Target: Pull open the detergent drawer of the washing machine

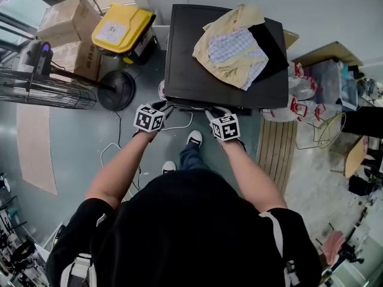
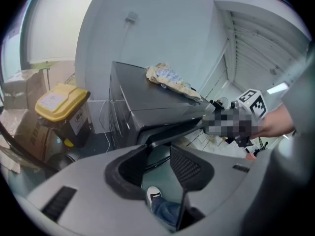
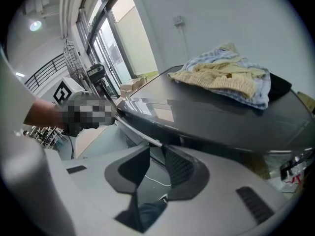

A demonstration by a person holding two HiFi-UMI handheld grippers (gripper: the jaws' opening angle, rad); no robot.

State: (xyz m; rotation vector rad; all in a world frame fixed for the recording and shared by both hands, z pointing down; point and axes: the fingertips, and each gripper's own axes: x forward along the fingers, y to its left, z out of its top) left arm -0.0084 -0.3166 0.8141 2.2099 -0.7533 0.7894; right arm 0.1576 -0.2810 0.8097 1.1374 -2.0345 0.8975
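The yellow-lidded bin (image 1: 122, 27) left of the washing machine (image 1: 191, 58) is closed, so its contents are hidden. Clothes (image 1: 233, 46) lie on the machine top. Only the gripper views show the detergent drawer (image 2: 167, 129), which sits in the upper front edge. The left hand-held gripper (image 2: 160, 149) has its jaws wide apart and is empty. The right hand-held gripper (image 3: 156, 154) has a narrower gap, with its tips at that edge and nothing clamped.
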